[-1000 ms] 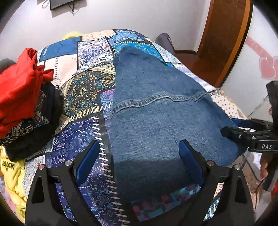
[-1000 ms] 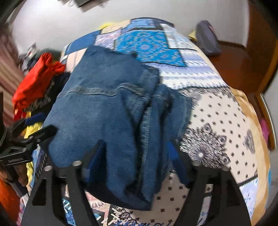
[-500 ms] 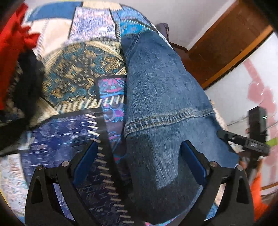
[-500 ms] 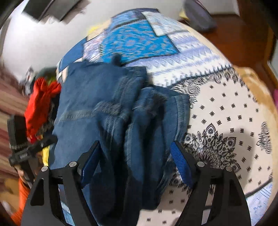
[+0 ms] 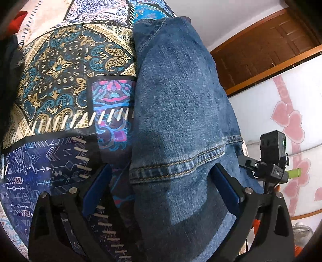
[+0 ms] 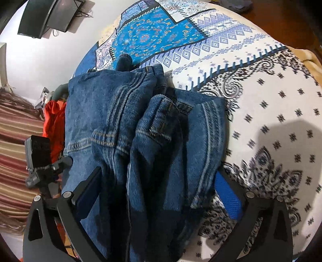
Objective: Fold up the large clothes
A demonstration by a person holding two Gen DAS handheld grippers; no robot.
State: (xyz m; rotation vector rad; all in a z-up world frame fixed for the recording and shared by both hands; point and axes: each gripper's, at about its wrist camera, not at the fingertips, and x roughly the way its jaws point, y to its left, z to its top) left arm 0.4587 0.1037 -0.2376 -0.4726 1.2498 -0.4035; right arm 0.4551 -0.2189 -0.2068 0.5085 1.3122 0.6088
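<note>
A pair of blue jeans [image 5: 181,112] lies folded in a long bundle on the patterned bedspread [image 5: 66,76]; in the right wrist view the jeans [image 6: 140,131] show bunched layers with seams and a pocket. My left gripper [image 5: 161,185] is open, its blue pads straddling the near end of the denim. My right gripper [image 6: 159,187] is open too, its fingers on either side of the jeans' near edge. Each gripper shows in the other's view: the right one [image 5: 269,167] and the left one [image 6: 42,161].
A pile of red and dark clothes [image 6: 54,125] lies at the bed's left side. A wooden door [image 5: 261,52] and a wall with pink hearts [image 5: 289,121] stand to the right. A dark screen [image 6: 48,16] hangs on the far wall.
Both grippers have moved forward and lower over the jeans, so the denim fills more of each view. Both jaws stay open.
</note>
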